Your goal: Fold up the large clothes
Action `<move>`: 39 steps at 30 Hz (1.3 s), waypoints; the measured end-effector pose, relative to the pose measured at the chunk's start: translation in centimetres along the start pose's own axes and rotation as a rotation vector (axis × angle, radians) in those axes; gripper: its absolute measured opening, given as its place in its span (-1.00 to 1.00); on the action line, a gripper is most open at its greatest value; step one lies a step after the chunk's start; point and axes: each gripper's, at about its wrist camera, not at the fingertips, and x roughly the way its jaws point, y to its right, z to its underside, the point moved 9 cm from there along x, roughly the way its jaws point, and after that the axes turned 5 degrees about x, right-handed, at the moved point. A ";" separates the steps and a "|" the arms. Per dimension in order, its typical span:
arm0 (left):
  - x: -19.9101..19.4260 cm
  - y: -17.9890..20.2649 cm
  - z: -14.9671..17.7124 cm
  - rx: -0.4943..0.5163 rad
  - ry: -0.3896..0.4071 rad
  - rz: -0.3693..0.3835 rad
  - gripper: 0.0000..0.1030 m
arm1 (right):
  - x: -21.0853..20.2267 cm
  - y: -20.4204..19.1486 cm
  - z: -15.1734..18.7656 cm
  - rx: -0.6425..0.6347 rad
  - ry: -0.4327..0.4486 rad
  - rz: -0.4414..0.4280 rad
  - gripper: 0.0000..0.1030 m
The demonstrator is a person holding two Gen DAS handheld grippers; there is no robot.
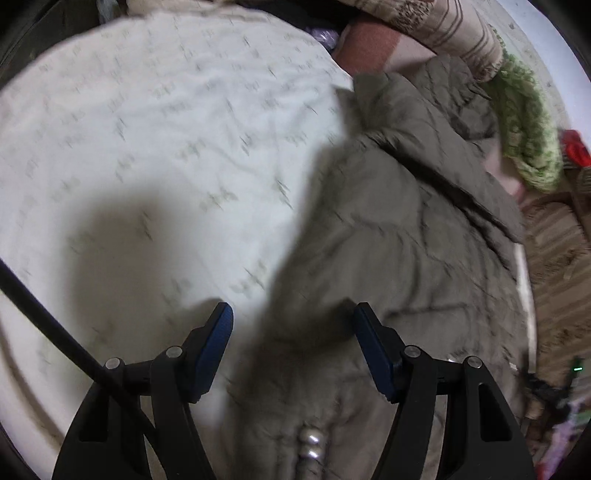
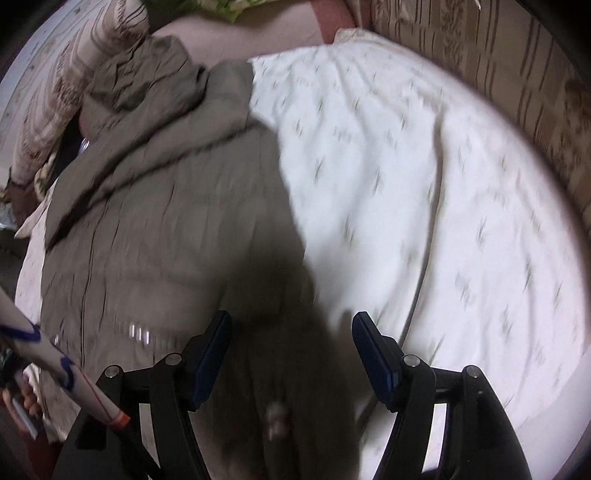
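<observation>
An olive-grey padded jacket (image 1: 399, 236) lies spread on a white patterned bedsheet (image 1: 147, 147). It also shows in the right wrist view (image 2: 166, 206), with its hood bunched at the far end (image 2: 147, 77). My left gripper (image 1: 293, 317) is open, hovering above the jacket's near edge where metal snaps (image 1: 312, 446) show. My right gripper (image 2: 291, 325) is open above the jacket's other side, where it meets the sheet (image 2: 424, 184). Neither holds anything. Both views are motion-blurred.
A striped beige pillow (image 1: 454, 33) and a green knitted cloth (image 1: 524, 122) lie beyond the jacket. A patterned headboard or wall (image 2: 517, 74) borders the bed. A hand with a white tube-like object (image 2: 66, 362) shows at lower left in the right wrist view.
</observation>
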 end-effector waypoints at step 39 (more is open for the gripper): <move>-9.9 14.2 -6.0 0.227 0.380 -0.233 0.29 | -23.5 -17.5 -8.9 -0.227 0.437 -0.306 0.66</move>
